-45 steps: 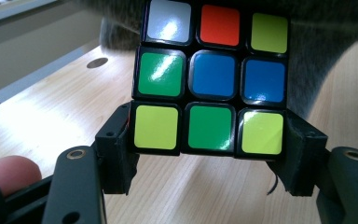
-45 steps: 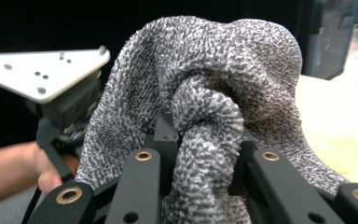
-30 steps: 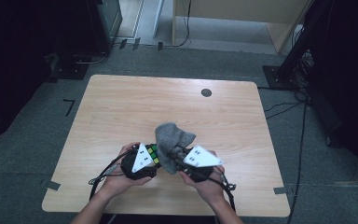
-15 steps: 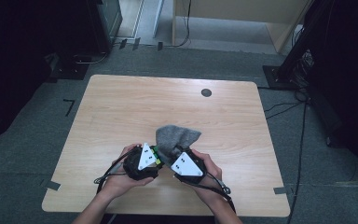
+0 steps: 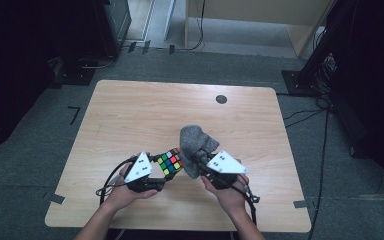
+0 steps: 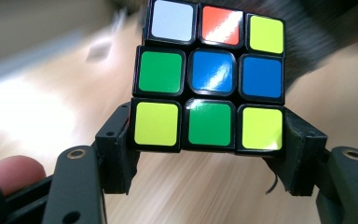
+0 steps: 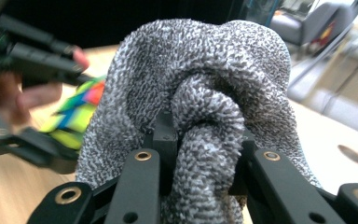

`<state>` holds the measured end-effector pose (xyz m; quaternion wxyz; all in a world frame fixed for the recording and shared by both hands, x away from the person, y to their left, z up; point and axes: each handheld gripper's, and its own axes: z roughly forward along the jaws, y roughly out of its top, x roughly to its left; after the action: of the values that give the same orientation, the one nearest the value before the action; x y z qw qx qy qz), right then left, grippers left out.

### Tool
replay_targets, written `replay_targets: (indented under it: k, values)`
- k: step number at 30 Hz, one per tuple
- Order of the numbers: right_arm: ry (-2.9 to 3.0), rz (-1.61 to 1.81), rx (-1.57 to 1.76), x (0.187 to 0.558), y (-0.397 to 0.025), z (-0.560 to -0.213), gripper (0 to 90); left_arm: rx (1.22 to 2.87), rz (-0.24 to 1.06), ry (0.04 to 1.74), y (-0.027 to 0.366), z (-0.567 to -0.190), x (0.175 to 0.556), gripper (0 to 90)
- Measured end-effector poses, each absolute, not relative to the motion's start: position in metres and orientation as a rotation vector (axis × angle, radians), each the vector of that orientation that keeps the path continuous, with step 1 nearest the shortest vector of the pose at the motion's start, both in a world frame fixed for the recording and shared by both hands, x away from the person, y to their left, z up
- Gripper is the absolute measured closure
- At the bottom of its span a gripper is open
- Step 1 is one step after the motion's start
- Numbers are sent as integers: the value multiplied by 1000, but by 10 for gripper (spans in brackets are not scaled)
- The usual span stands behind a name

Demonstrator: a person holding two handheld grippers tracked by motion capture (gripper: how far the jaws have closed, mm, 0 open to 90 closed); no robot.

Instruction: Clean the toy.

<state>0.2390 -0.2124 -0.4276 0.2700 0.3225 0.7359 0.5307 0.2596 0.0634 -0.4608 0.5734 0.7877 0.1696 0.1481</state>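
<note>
Left gripper was clamped on the multicoloured plastic puzzle cube, both black jaws pressing the bottom row of stickers from either side, the cube standing up between them. From the high view that left gripper held the puzzle cube above the near half of the light wooden table, just beside the grey knitted cloth. Right gripper had its jaws squeezed on a bunched fold of the grey cloth, which ballooned over and past the jaw tips; in the high view the right gripper sat just behind it. Whether cube and cloth actually touched, I couldn't tell. The cube's far faces were out of sight, the left gripper view's background was smeared with blur, and the cloth blocked most of what lay beyond it in the right gripper view. A small dark round disc sat near the table's far edge. Grey carpet floor surrounded the table, with dark equipment stands behind.
</note>
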Motion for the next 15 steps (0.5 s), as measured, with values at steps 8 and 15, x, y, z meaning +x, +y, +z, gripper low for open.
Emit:
replay_targets:
  k: [8,15]
  values:
    - [2001,1751,868,247,-216,-442,724,1551,90,467,86,-459,270,345]
    - [2260,1603,616,242,-181,-461,728,1472,40,497,93,-456,273,345]
